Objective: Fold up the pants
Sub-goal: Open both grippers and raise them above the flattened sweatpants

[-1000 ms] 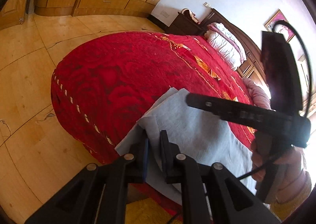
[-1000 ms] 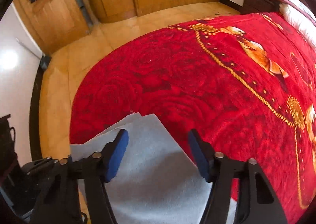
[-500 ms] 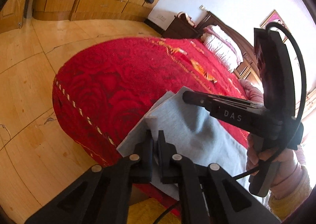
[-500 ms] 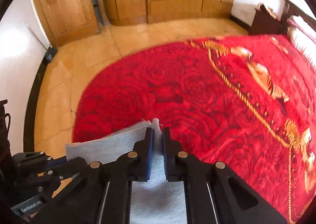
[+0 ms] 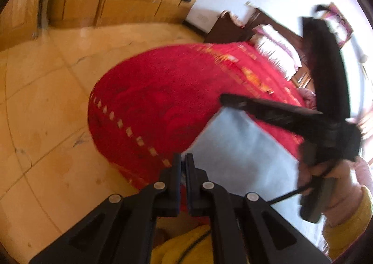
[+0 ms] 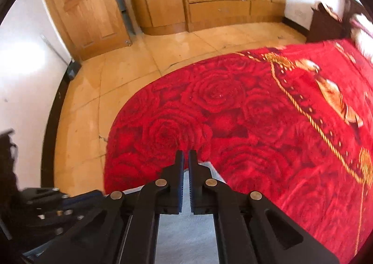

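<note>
Left wrist view: my left gripper (image 5: 183, 166) is pinched tight on the near corner of the grey pants (image 5: 237, 147), which spread ahead and to its right over the red bedspread (image 5: 158, 101); my right gripper (image 5: 223, 101) bites their far corner. Right wrist view: my right gripper (image 6: 186, 159), wide apart a second ago, is now clamped on the pants (image 6: 186, 224) edge beneath it. With both corners gripped, I judge the fold can begin.

No text, label or number can be read in either blurred view
</note>
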Demonstrator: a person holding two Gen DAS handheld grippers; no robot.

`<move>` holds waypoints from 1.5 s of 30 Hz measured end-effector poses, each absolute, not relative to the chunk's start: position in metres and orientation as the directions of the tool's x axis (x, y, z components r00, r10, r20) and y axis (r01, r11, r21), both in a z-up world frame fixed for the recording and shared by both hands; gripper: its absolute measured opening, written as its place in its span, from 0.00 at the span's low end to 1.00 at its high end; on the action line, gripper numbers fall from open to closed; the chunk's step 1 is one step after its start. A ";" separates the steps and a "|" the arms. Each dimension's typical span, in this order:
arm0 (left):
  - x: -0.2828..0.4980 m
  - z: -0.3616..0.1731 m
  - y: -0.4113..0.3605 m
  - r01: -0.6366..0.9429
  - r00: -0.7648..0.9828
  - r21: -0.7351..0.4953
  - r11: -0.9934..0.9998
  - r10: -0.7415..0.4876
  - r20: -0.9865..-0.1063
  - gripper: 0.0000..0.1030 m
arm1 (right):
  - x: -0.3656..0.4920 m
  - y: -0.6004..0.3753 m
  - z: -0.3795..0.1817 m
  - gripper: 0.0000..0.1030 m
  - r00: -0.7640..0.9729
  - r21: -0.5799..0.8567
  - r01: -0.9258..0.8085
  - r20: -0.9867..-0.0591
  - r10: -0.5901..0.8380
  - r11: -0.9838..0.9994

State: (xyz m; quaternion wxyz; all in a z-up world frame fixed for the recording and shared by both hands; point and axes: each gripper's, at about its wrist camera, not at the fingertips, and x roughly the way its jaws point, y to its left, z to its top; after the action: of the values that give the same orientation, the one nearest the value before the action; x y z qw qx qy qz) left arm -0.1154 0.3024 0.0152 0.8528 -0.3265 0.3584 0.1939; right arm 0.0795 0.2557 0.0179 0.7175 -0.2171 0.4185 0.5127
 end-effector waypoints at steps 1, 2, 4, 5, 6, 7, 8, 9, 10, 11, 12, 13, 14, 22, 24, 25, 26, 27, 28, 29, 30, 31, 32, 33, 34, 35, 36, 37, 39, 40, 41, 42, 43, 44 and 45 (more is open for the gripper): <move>-0.118 0.014 0.305 -0.572 0.665 -0.420 0.704 0.099 -0.740 0.04 | 0.080 0.249 0.024 0.06 0.121 0.138 -0.908 -0.818 0.562 0.396; -0.120 0.014 0.306 -0.582 0.660 -0.411 0.702 0.112 -0.743 0.03 | 0.082 0.241 0.029 0.08 0.118 0.156 -0.900 -0.811 0.573 0.407; -0.123 0.020 0.308 -0.591 0.654 -0.372 0.716 0.154 -0.741 0.04 | 0.082 0.215 0.047 0.14 0.126 0.197 -0.876 -0.787 0.604 0.440; -0.125 0.026 0.308 -0.589 0.655 -0.355 0.726 0.172 -0.736 0.04 | 0.081 0.203 0.054 0.20 0.134 0.211 -0.865 -0.777 0.616 0.455; -0.125 0.029 0.309 -0.586 0.657 -0.345 0.733 0.180 -0.732 0.05 | 0.080 0.185 0.063 0.22 0.146 0.229 -0.850 -0.762 0.631 0.474; -0.125 0.033 0.309 -0.579 0.660 -0.334 0.744 0.186 -0.728 0.09 | 0.079 0.170 0.069 0.26 0.158 0.243 -0.836 -0.752 0.640 0.492; -0.125 0.038 0.309 -0.570 0.663 -0.325 0.755 0.188 -0.725 0.17 | 0.076 0.152 0.075 0.29 0.170 0.259 -0.820 -0.741 0.650 0.510; -0.123 0.042 0.307 -0.559 0.665 -0.315 0.767 0.188 -0.723 0.20 | 0.073 0.132 0.080 0.30 0.179 0.277 -0.803 -0.732 0.657 0.527; -0.121 0.047 0.305 -0.549 0.666 -0.305 0.778 0.187 -0.722 0.26 | 0.069 0.115 0.083 0.30 0.186 0.293 -0.787 -0.726 0.662 0.543; -0.119 0.052 0.302 -0.541 0.667 -0.297 0.787 0.186 -0.722 0.29 | 0.067 0.096 0.084 0.30 0.193 0.307 -0.771 -0.722 0.664 0.558; -0.116 0.056 0.298 -0.527 0.670 -0.292 0.798 0.180 -0.720 0.31 | 0.065 0.075 0.084 0.30 0.208 0.310 -0.753 -0.725 0.657 0.581; -0.113 0.060 0.292 -0.509 0.676 -0.291 0.810 0.167 -0.718 0.35 | 0.064 0.058 0.083 0.30 0.231 0.300 -0.736 -0.732 0.641 0.607; -0.109 0.063 0.287 -0.492 0.679 -0.290 0.821 0.153 -0.718 0.40 | 0.064 0.039 0.081 0.30 0.261 0.279 -0.715 -0.744 0.615 0.641; -0.047 0.058 0.228 -0.337 0.655 -0.301 0.892 -0.007 -0.755 0.46 | 0.081 -0.077 0.041 0.30 0.407 0.136 -0.451 -0.848 0.339 0.882; -0.030 0.048 0.216 -0.319 0.631 -0.295 0.901 -0.031 -0.776 0.46 | 0.089 -0.092 0.032 0.30 0.426 0.105 -0.415 -0.855 0.295 0.904; -0.021 0.043 0.210 -0.314 0.616 -0.284 0.906 -0.033 -0.787 0.46 | 0.094 -0.095 0.027 0.30 0.430 0.096 -0.402 -0.858 0.281 0.910; -0.015 0.037 0.206 -0.313 0.601 -0.271 0.910 -0.030 -0.799 0.46 | 0.098 -0.098 0.024 0.30 0.428 0.099 -0.395 -0.860 0.279 0.913; -0.009 0.031 0.201 -0.315 0.583 -0.253 0.915 -0.025 -0.812 0.46 | 0.105 -0.101 0.017 0.30 0.420 0.112 -0.388 -0.862 0.284 0.915; -0.004 0.026 0.198 -0.317 0.568 -0.232 0.919 -0.012 -0.823 0.47 | 0.110 -0.101 0.011 0.30 0.411 0.124 -0.378 -0.865 0.286 0.917; -0.002 0.023 0.195 -0.317 0.562 -0.215 0.924 0.001 -0.827 0.48 | 0.119 -0.102 0.003 0.30 0.400 0.143 -0.360 -0.869 0.291 0.922; -0.001 0.021 0.192 -0.313 0.563 -0.199 0.929 0.013 -0.827 0.49 | 0.124 -0.103 -0.001 0.30 0.406 0.158 -0.352 -0.862 0.302 0.923; 0.000 0.020 0.191 -0.307 0.566 -0.191 0.932 0.018 -0.824 0.51 | 0.127 -0.104 -0.001 0.30 0.426 0.166 -0.349 -0.849 0.314 0.922; 0.000 0.019 0.191 -0.302 0.569 -0.192 0.934 0.015 -0.823 0.52 | 0.132 -0.102 -0.002 0.30 0.441 0.164 -0.352 -0.839 0.318 0.922; 0.000 0.018 0.191 -0.301 0.571 -0.198 0.933 0.010 -0.821 0.53 | 0.136 -0.101 -0.003 0.30 0.453 0.159 -0.353 -0.833 0.317 0.922; 0.000 0.018 0.192 -0.305 0.572 -0.206 0.930 0.005 -0.820 0.53 | 0.142 -0.099 -0.003 0.30 0.465 0.158 -0.349 -0.826 0.317 0.924; 0.000 0.017 0.193 -0.309 0.572 -0.214 0.927 0.001 -0.820 0.54 | 0.142 -0.097 -0.002 0.30 0.471 0.159 -0.345 -0.823 0.317 0.925; 0.001 0.017 0.194 -0.312 0.572 -0.220 0.924 -0.003 -0.820 0.55 | 0.145 -0.096 -0.001 0.30 0.475 0.164 -0.340 -0.820 0.320 0.926; 0.003 0.017 0.194 -0.312 0.570 -0.224 0.923 -0.006 -0.822 0.57 | 0.148 -0.097 0.000 0.30 0.474 0.177 -0.335 -0.817 0.327 0.926; 0.005 0.018 0.193 -0.310 0.564 -0.216 0.926 -0.004 -0.826 0.58 | 0.145 -0.103 0.005 0.30 0.458 0.205 -0.326 -0.820 0.344 0.923; 0.005 0.019 0.192 -0.309 0.559 -0.205 0.929 0.003 -0.829 0.58 | 0.140 -0.109 0.011 0.30 0.462 0.204 -0.320 -0.819 0.340 0.925; 0.005 0.021 0.190 -0.306 0.557 -0.193 0.932 0.011 -0.831 0.58 | 0.134 -0.113 0.017 0.30 0.476 0.186 -0.316 -0.817 0.325 0.930; 0.004 0.023 0.188 -0.306 0.556 -0.187 0.933 0.016 -0.831 0.58 | 0.123 -0.121 0.025 0.30 0.497 0.157 -0.319 -0.812 0.306 0.935; 0.001 0.025 0.186 -0.307 0.555 -0.185 0.934 0.018 -0.831 0.58 | 0.112 -0.127 0.031 0.30 0.509 0.136 -0.326 -0.809 0.295 0.935; -0.001 0.027 0.184 -0.303 0.561 -0.194 0.933 0.010 -0.828 0.58 | 0.098 -0.136 0.038 0.31 0.516 0.116 -0.332 -0.809 0.283 0.936; -0.002 0.029 0.181 -0.295 0.567 -0.204 0.934 -0.001 -0.824 0.58 | 0.091 -0.143 0.041 0.31 0.516 0.105 -0.329 -0.812 0.272 0.938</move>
State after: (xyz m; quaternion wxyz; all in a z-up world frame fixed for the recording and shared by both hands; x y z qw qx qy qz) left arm -0.0022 0.1812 0.0290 0.8702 -0.1616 0.4577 0.0844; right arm 0.0910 -0.1428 0.0406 0.8701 -0.0311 0.4607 0.1727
